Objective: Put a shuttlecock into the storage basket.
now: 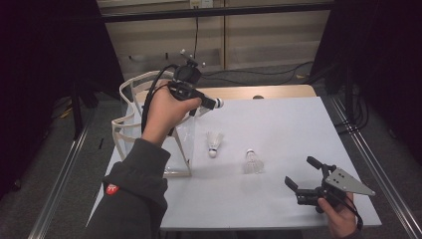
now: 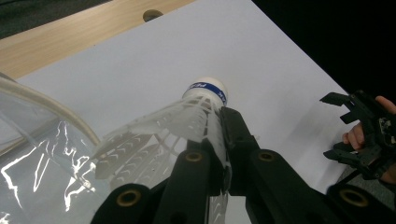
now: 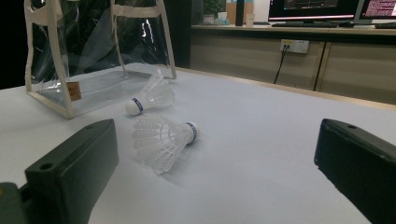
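My left gripper [image 1: 211, 102] is raised above the table's far left, shut on the skirt of a white shuttlecock [image 2: 196, 109] whose blue-banded cork [image 1: 219, 103] points away from the hand. It hovers beside the top of a clear plastic bag with cream trim [image 1: 130, 122]. Two more shuttlecocks lie on the white table: one near the bag [image 1: 214, 143] and one to its right [image 1: 252, 162]. My right gripper [image 1: 300, 171] rests low at the front right, open and holding nothing. In the right gripper view both lying shuttlecocks [image 3: 148, 99] [image 3: 163, 140] are ahead of its jaws.
The white table top [image 1: 278, 124] ends in a wooden strip with a hole [image 1: 258, 97] at the far side. The bag [image 3: 93, 56] stands upright at the left edge. Metal rails run along the floor on both sides, and cables lie behind the table.
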The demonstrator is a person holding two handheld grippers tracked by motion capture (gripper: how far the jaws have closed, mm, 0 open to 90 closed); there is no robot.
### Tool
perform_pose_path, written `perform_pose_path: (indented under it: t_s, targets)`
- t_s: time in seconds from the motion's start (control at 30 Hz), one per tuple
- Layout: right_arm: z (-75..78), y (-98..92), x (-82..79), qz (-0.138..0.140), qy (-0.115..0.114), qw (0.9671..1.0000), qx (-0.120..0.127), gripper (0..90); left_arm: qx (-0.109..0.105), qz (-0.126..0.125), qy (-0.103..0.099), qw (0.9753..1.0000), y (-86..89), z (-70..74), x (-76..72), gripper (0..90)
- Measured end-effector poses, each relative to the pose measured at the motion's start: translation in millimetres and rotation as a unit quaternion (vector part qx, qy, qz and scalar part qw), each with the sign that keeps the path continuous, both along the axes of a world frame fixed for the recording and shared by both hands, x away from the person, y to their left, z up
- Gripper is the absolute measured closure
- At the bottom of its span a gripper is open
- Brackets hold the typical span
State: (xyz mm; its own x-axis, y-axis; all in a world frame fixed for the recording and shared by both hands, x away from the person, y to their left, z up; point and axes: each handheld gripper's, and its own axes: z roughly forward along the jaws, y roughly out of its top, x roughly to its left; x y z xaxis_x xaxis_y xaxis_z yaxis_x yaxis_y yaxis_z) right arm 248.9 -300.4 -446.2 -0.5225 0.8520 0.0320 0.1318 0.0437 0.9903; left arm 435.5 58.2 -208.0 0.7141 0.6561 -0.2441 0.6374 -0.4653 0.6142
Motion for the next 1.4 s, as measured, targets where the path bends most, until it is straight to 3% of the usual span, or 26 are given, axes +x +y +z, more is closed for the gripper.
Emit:
perform_pose_path:
  t_s: [0.87, 1.4]
  targets:
    - [0.1, 0.3, 0.0, 0.001, -0.001, 1.0, 0.001, 0.0, -0.002, 0.034, -0.01, 0.9994, 21.1, 5.5, 11.0, 89.0]
    - [0.2, 0.1, -0.1, 0.001, -0.001, 1.0, 0.001, 0.0, 0.007, 0.051, -0.015, 0.9986, 34.4, 9.6, 16.6, 89.0]
